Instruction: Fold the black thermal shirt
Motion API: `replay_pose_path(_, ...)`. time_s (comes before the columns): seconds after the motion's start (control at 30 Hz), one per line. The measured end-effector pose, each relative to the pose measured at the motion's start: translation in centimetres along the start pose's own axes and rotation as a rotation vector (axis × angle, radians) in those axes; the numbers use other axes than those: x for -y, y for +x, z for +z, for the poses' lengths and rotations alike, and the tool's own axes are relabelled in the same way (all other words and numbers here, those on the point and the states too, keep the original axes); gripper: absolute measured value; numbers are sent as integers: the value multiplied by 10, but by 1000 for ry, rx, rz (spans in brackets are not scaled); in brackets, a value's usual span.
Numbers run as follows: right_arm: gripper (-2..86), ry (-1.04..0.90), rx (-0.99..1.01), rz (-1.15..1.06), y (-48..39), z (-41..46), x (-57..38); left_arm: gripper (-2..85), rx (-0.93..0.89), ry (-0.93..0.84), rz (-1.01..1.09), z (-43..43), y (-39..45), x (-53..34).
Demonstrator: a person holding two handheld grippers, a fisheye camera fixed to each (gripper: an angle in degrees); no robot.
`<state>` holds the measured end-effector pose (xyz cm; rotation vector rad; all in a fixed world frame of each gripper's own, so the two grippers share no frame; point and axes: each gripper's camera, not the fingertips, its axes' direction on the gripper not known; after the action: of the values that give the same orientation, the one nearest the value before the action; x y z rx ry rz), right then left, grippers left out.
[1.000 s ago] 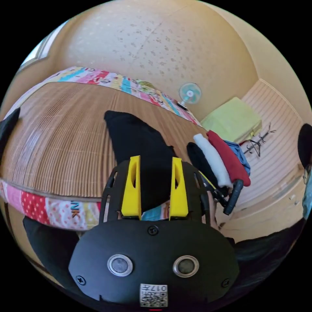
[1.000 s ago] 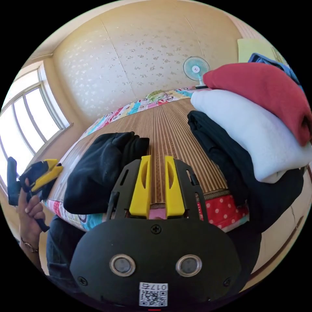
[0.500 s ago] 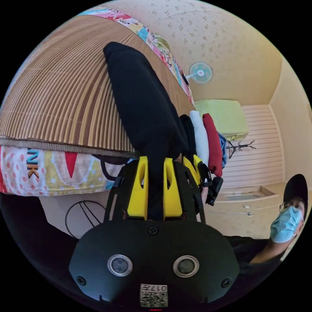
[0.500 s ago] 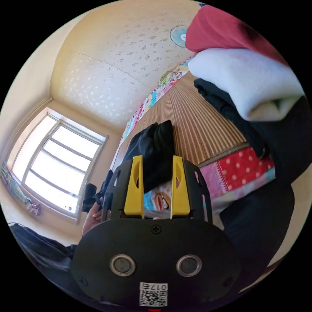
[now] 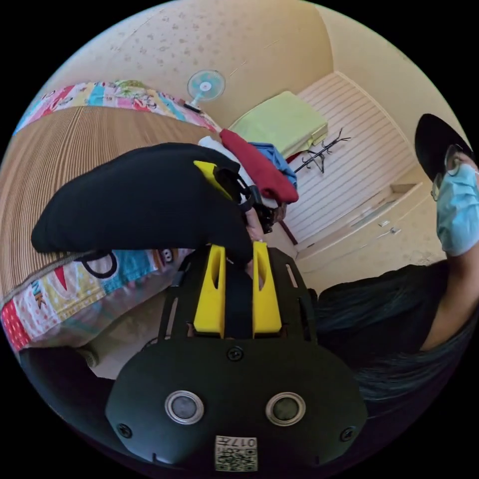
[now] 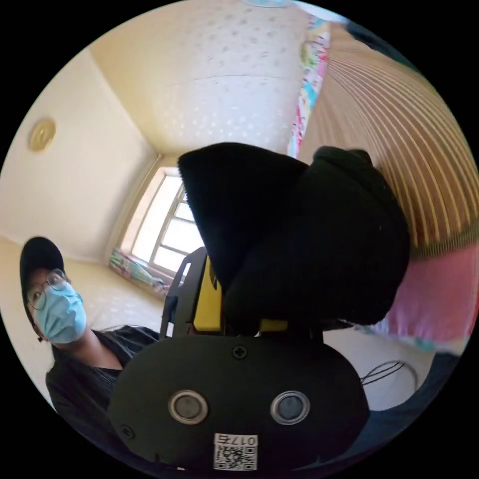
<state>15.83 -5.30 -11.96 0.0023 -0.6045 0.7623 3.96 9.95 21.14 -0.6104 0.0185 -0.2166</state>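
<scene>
We saw the bed (image 5: 65,144) under the black thermal shirt (image 5: 139,199), its long axis running away from us. Our left gripper (image 5: 237,294) was clamped on its near edge; our right gripper (image 6: 239,319) gripped beside it, jaws mostly hidden.

A bed (image 5: 75,294) with a woven mat (image 5: 45,164) over a patchwork cover carries folded clothes (image 5: 259,169), apparently stacked near its edge.
</scene>
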Motion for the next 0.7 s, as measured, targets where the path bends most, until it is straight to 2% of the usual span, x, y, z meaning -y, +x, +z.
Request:
replay_pose_path(0.1,78,-14,-64,-234,-77,4,37,93,-67,61,110,-20,14,5)
replay_pose_path(0.2,77,58,-119,-492,-167,-16,65,96,-48,39,150,-17,21,4)
replay_pose_path(0.27,79,166,-187,-649,-235,-50,77,100,-49,9,136,-10,20,2)
replay_pose_path(0.33,81,280,-244,-698,-273,-85,84,101,-102,2,101,-2,14,-6)
replay_pose_path(0.4,82,410,-294,-660,-293,-125,90,101,-145,-5,67,6,6,-10)
replay_pose_path(0.5,82,659,-357,-429,-283,-198,90,101,-190,-52,2,21,-9,-14)
replay_pose_path(0.63,83,922,-624,5,-208,-267,45,88,-205,-67,-27,29,-18,-15)
replay_pose_path(0.7,85,941,-681,-21,-184,-263,12,88,-170,-58,-31,28,-18,-14)
